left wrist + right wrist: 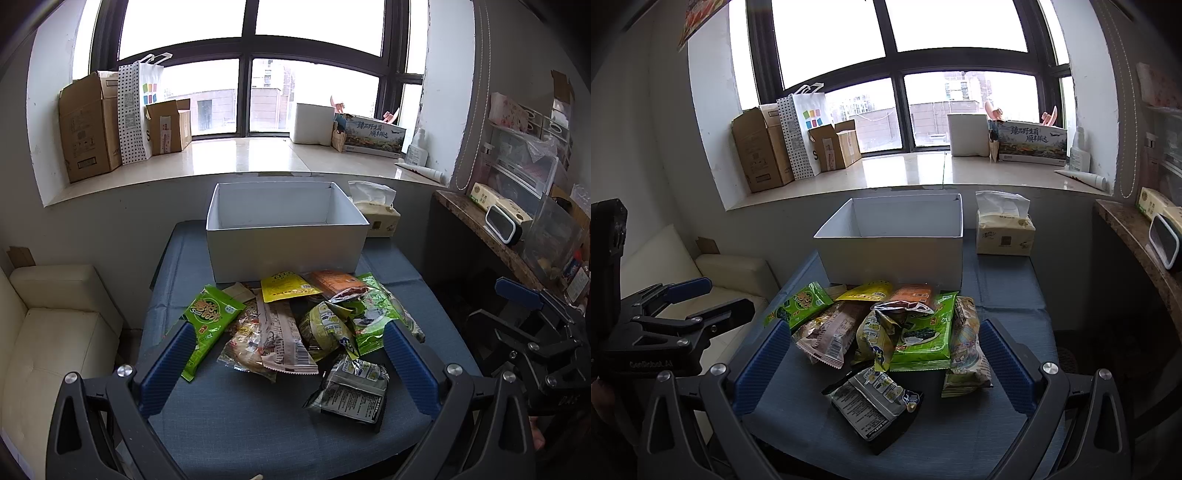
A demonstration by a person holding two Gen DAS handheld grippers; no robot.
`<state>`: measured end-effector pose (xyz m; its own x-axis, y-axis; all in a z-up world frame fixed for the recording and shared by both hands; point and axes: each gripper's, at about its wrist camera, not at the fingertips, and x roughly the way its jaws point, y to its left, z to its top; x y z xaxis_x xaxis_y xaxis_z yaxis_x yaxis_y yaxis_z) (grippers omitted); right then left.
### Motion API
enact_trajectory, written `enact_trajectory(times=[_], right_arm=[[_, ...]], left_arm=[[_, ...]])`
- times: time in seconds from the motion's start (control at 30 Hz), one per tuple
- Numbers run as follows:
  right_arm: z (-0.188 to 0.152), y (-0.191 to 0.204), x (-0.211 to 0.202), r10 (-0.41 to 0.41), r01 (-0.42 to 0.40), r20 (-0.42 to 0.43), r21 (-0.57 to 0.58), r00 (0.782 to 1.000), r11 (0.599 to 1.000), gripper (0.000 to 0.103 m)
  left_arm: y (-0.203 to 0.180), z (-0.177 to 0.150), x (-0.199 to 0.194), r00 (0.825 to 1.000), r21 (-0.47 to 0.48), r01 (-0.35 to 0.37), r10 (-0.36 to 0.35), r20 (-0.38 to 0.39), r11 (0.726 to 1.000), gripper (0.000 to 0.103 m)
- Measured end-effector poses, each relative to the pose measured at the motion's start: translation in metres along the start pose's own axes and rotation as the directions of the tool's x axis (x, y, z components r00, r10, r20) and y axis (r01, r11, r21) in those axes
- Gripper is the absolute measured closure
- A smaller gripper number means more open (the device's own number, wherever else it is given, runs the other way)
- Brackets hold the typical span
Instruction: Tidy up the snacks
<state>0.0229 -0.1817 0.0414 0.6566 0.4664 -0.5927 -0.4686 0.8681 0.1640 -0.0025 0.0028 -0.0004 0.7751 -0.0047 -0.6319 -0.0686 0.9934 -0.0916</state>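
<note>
A pile of several snack packets (295, 325) lies on the blue table (229, 424), also in the right wrist view (886, 332). It includes a green packet (207, 325) at the left, a yellow one (286, 286), an orange one (334, 280) and a dark packet (351, 391) nearest me (875, 402). An empty white box (286, 247) stands behind the pile (894, 254). My left gripper (288, 354) is open and empty above the pile. My right gripper (882, 358) is open and empty over the near packets.
A tissue pack (376, 214) stands right of the box (1004, 232). A cream sofa (55, 332) is at the left. A cluttered shelf (498, 229) is at the right. Cardboard boxes (92, 129) and bags line the window sill behind.
</note>
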Motion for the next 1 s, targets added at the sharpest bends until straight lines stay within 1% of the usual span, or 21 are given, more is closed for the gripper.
enact_trajectory(times=[0.33,0.43,0.5,0.63,0.7,0.8,0.87,0.93,1.0], right_arm=[[0.001,-0.002,0.006,0.003,-0.003,-0.005,0.008,1.0,1.0,0.0],[0.002,-0.004,0.011,0.055,-0.055,0.014,0.002,0.998,0.998,0.0],[0.007,-0.004,0.023,0.064,-0.064,0.001,-0.003,0.998,0.998,0.0],[0.019,-0.004,0.065,0.1,-0.102,-0.083,-0.026,0.992,0.994,0.0],[0.025,-0.005,0.093,0.101,-0.105,-0.134,-0.019,0.986,0.994,0.0],[0.032,-0.008,0.141,0.057,-0.062,-0.229,-0.016,0.972,0.998,0.0],[0.035,-0.012,0.171,0.021,-0.029,-0.275,-0.024,0.961,0.999,0.0],[0.038,-0.017,0.201,-0.006,-0.004,-0.328,-0.028,0.945,1.0,0.0],[0.04,-0.025,0.228,-0.025,0.02,-0.385,-0.018,0.923,1.0,0.0]], left_arm=[[0.002,-0.001,0.004,1.0,-0.007,-0.003,0.003,-0.008,1.0,0.0],[0.004,-0.001,0.006,1.0,-0.014,-0.003,0.002,-0.012,1.0,0.0],[0.007,-0.002,0.007,1.0,-0.021,-0.005,0.005,-0.015,1.0,0.0],[0.012,-0.005,0.01,1.0,-0.033,-0.007,0.006,-0.023,0.999,0.0],[0.016,-0.006,0.012,1.0,-0.039,-0.009,0.008,-0.026,0.999,0.0],[0.023,-0.008,0.016,0.999,-0.052,-0.015,0.013,-0.035,0.999,0.0],[0.028,-0.01,0.019,0.999,-0.06,-0.016,0.013,-0.042,0.998,0.0],[0.033,-0.011,0.023,0.998,-0.066,-0.02,0.017,-0.053,0.998,0.0],[0.037,-0.013,0.027,0.998,-0.07,-0.026,0.021,-0.062,0.997,0.0]])
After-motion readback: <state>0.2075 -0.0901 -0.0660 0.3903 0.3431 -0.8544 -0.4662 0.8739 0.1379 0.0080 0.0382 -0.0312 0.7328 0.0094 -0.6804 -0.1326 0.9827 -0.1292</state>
